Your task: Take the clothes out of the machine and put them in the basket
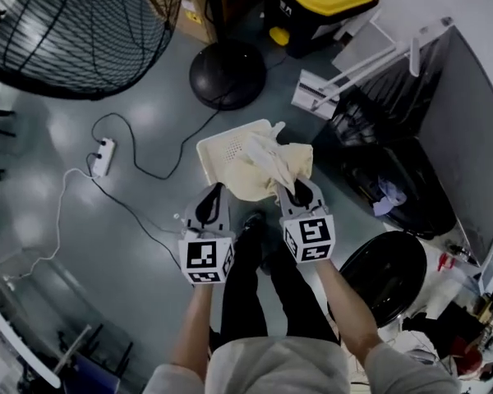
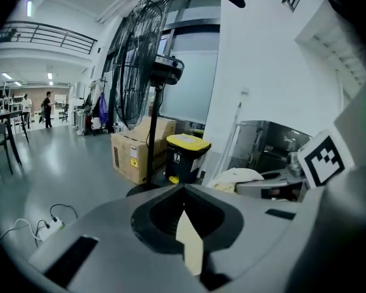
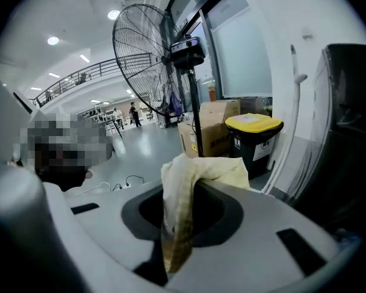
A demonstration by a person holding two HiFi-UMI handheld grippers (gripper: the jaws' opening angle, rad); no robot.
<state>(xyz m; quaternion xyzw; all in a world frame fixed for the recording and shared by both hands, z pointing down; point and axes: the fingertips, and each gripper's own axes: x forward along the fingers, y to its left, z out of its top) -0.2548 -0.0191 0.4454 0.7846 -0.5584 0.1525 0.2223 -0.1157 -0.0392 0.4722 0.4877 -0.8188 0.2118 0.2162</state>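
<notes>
Between the right gripper's nearly closed jaws a fold of yellow cloth is pinched. The left gripper's jaws, also nearly closed, nip a pale strip of it. Both hold the cloth just above the basket on the floor.

Grey short-sleeved shirt, black trousers, grey left gripper, right gripper (black-and-white marker cubes)

Pale yellow cloth bunched over the cream slotted basket
</notes>
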